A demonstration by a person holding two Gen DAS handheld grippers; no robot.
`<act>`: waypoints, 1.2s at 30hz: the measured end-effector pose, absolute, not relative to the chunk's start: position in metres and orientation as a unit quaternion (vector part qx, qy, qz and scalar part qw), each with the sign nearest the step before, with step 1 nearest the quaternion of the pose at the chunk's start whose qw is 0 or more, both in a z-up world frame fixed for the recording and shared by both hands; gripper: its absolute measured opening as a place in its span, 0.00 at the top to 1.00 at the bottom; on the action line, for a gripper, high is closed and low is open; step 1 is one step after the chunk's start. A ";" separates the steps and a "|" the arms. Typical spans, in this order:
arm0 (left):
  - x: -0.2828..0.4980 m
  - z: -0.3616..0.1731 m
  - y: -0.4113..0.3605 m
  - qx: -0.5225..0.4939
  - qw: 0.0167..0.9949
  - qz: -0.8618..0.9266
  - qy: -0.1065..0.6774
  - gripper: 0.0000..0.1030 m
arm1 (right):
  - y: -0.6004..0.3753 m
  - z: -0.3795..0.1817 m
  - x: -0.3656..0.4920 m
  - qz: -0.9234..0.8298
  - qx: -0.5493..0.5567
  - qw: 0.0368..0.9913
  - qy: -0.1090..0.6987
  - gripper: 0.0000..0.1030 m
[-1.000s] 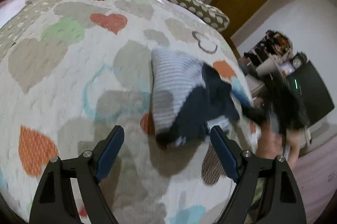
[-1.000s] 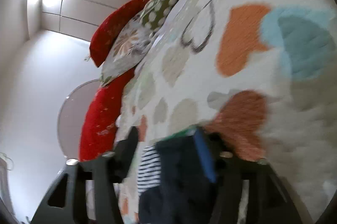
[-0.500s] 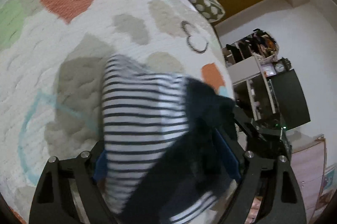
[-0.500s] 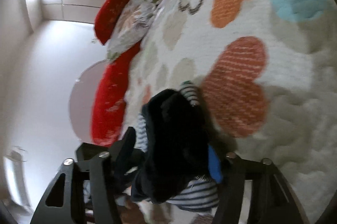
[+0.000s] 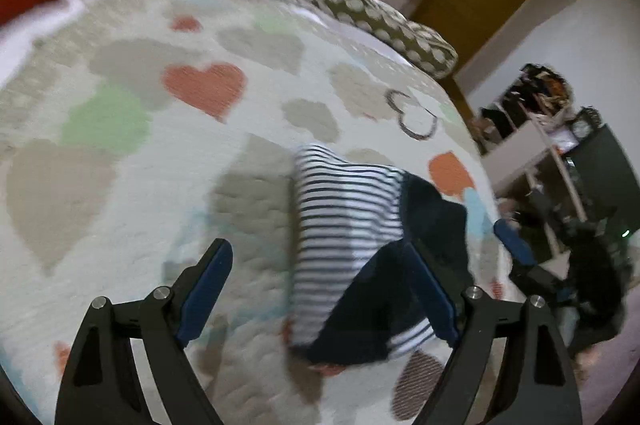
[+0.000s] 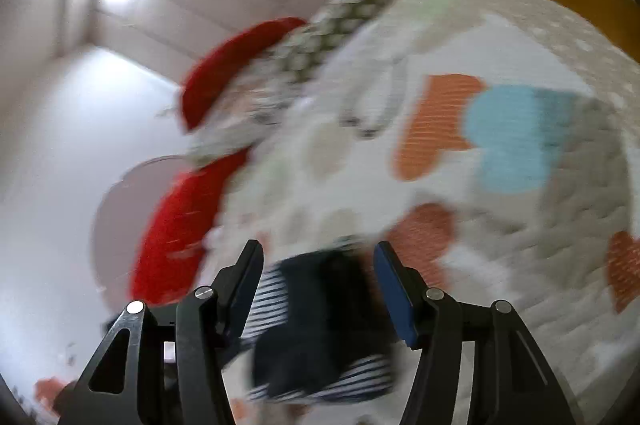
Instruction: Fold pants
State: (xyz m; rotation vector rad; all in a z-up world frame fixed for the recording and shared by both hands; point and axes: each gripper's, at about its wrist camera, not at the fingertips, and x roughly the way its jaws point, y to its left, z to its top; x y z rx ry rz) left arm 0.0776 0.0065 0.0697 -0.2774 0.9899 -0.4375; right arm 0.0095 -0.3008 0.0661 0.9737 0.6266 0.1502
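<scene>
Striped-and-navy pants (image 5: 352,249) lie folded small on the heart-print bed (image 5: 120,185), left gripper (image 5: 320,289) and right gripper (image 6: 320,289) both hover over the pants with jaws released, fold looks finished; next probably a tidy-up press.

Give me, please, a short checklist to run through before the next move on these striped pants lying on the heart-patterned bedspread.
1. Left gripper open and off the cloth: ok, jaws spread wide, nothing between them.
2. Right gripper open: ok, fingers apart; whether they touch the cloth, cannot tell.
3. Pants lying in a folded bundle: ok, compact striped and navy stack on the bedspread.
4. Fold edges neatly lined up: not ok, a striped layer sticks out under the navy one at the near end.
5. Bundle well away from the bed edge: not ok, it sits close to the right-hand edge.
6. Sharp enough view to judge creases: cannot tell, both views are motion-blurred.
</scene>
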 end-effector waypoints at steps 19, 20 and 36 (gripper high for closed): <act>-0.079 0.161 0.025 -0.012 0.981 -0.064 0.184 0.00 | -0.267 0.059 -0.087 -0.017 0.389 0.867 0.310 0.35; -0.089 0.169 0.024 -0.007 0.985 -0.054 0.162 0.00 | -0.263 0.064 -0.094 -0.024 0.372 0.875 0.308 0.35; -0.126 0.152 0.025 0.014 0.943 -0.071 0.325 0.00 | -0.191 0.084 -0.176 -0.144 0.190 0.902 0.359 0.26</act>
